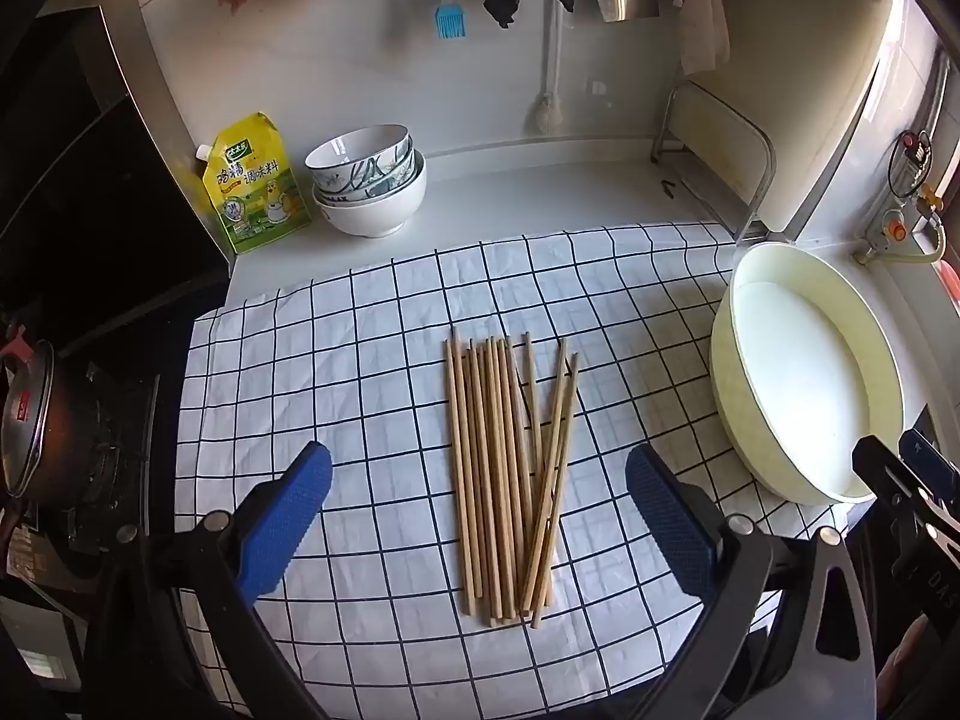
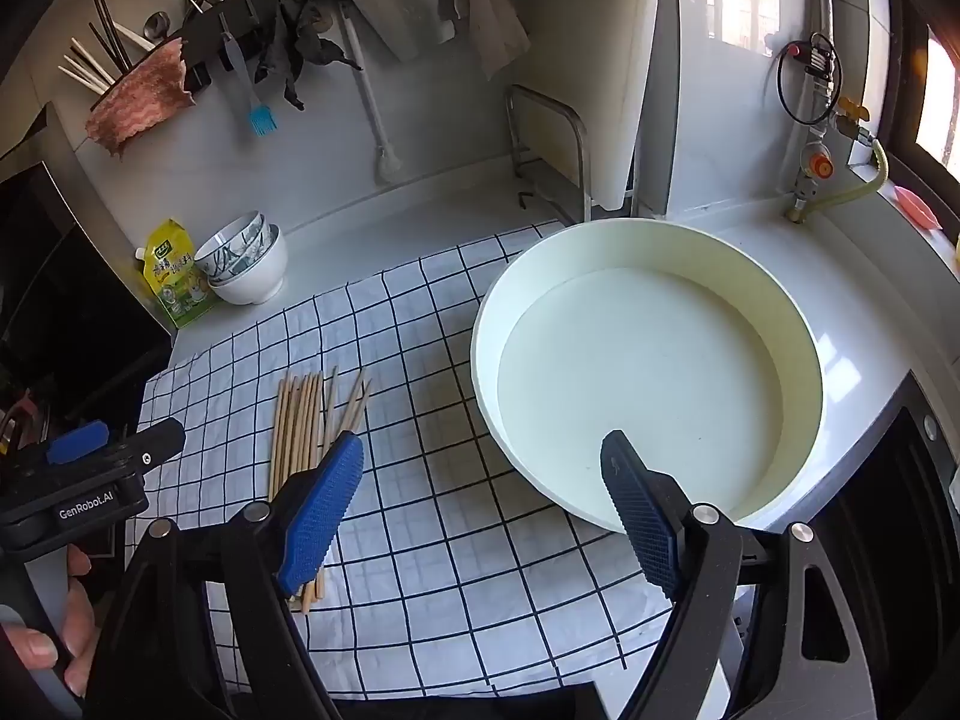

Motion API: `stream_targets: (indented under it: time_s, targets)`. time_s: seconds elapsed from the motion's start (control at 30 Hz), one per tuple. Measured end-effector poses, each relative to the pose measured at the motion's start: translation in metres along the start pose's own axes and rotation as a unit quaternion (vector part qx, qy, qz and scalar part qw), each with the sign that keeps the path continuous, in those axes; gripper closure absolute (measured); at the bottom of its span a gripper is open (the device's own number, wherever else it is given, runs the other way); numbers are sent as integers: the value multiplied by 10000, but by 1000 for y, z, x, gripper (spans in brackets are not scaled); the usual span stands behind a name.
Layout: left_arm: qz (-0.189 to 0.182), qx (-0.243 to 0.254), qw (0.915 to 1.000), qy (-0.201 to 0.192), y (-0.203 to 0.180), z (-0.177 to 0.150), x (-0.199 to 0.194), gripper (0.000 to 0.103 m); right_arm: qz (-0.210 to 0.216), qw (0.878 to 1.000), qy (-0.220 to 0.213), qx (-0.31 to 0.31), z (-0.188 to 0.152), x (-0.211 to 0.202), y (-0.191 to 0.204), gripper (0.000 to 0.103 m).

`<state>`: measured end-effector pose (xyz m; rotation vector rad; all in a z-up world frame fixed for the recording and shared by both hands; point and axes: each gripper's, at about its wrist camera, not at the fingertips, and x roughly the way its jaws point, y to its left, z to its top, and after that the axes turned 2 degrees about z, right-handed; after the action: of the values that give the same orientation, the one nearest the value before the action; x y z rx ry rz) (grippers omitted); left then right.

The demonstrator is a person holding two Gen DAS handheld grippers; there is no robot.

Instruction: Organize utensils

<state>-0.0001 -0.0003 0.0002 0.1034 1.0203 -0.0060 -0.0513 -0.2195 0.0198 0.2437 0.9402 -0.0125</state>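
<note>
Several wooden chopsticks [image 1: 510, 474] lie in a loose bundle on a white cloth with a dark grid [image 1: 372, 324], most side by side and a few crossed at the right. My left gripper [image 1: 480, 468] hangs above them, open, its blue pads wide on either side of the bundle. In the right wrist view the chopsticks [image 2: 306, 420] lie to the left, partly behind my left blue pad. My right gripper [image 2: 480, 468] is open and holds nothing, over the cloth [image 2: 420, 510] at the near rim of a round cream basin [image 2: 804, 324].
The cream basin [image 1: 726, 384] sits right of the cloth. Stacked bowls [image 1: 372, 180] and a yellow seasoning pouch [image 1: 255, 186] stand at the back left. A pot [image 1: 30, 414] on a stove is at the left. A dish rack [image 1: 714, 144] and hanging tools line the back wall.
</note>
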Motion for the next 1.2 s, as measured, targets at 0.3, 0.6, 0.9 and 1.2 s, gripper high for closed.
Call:
stream_targets:
  time_s: [0.3,0.6,0.9,1.2]
  targets:
    - [-3,-17,10000,-60,3,1,-8,6,-13,10000,-8,20,-1,-3,2,25]
    - [-34,-27,10000,-88,3,1,-8,6,-6,10000,-33,7,1,-6,2,25]
    - [-52,-39,9999,-77,7,2,-9,6,13,10000,-34,-26,1,-7,4,25]
    - [-11,-55,9999,-93,11,2,-10,6,24,10000,-49,-42,0,-7,5,25]
